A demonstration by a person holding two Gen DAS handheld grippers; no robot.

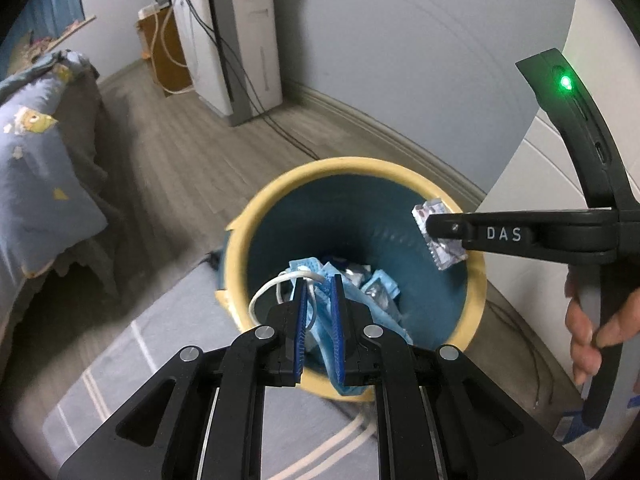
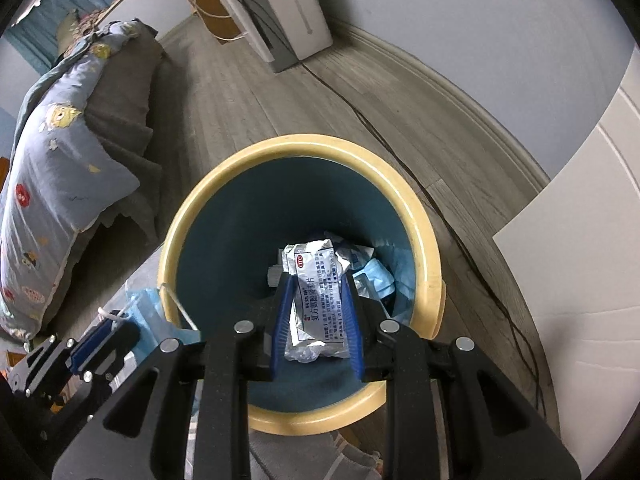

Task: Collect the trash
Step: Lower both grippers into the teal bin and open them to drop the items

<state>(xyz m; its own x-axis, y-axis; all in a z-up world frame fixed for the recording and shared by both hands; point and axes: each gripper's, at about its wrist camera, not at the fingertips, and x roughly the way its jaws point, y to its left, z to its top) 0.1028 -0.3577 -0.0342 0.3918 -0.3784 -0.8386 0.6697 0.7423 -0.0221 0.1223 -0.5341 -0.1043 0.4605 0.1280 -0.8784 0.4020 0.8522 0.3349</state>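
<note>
We are holding 2 tools over 1 trash bin. The left tool (image 1: pixel 320 300) is nearly closed, its 2 blue pads pinching 1 light-blue face mask (image 1: pixel 352 320) whose white ear loop (image 1: pixel 276 292) is curling out to the left; the mask is hanging over the near rim of the bin. The right tool (image 2: pixel 318 300) is also clamped narrowly, gripping 1 silver foil medicine packet (image 2: pixel 318 300) printed with red and dark text, creased and crumpled at its lower end. That packet is hanging inside the mouth of the bin, above the rubbish below. In the left wrist view, the same packet (image 1: pixel 438 240) is showing side-on at the tip of the right tool (image 1: pixel 432 228), just inside the far rim, and 1 hand (image 1: pixel 592 328) is wrapping around the handle, where 1 green light (image 1: pixel 565 81) is glowing.

The bin (image 2: pixel 420 216) is round, with a cream-yellow rim and a dark teal inside. At its bottom we are seeing a heap of crumpled blue masks and silver wrappers (image 2: pixel 372 268); the exact count is unclear.

Beyond, the bin is standing on a grey wood-look floor (image 2: pixel 248 92). 1 bed with patterned blue bedding (image 2: pixel 56 152) is lying to the left, 1 dark cable (image 2: pixel 360 112) is running along the floor, and 1 white appliance (image 1: pixel 240 40) is standing against the far wall.
</note>
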